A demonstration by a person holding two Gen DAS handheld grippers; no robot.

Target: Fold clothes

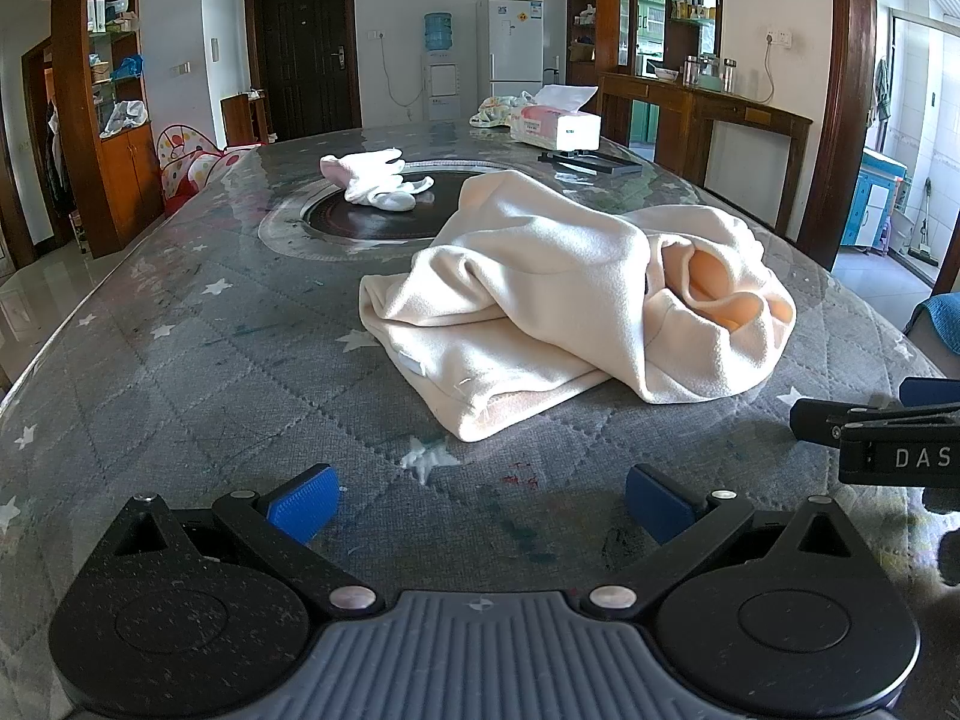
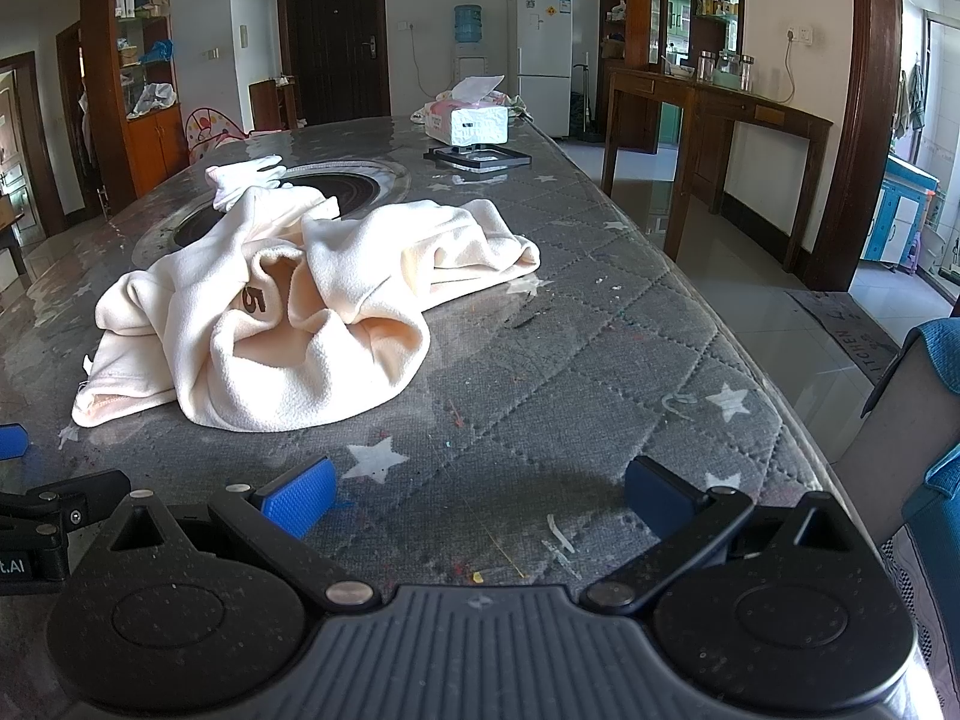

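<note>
Garment: crumpled cream sweatshirt [image 1: 558, 294] mid-desk [image 1: 180, 372].
Left tool [image 1: 480, 507]: fingers apart, empty, near edge.
Right tool [image 2: 480, 504]: the same.

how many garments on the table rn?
2. A crumpled cream garment lies near the grippers; a small white garment sits farther back on the dark round inset. Patterned cloth behind the tissue box may be another.

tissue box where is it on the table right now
The tissue box sits at the far end of the table, beyond the crumpled cream garment, with a flat black frame just in front of it.
</note>
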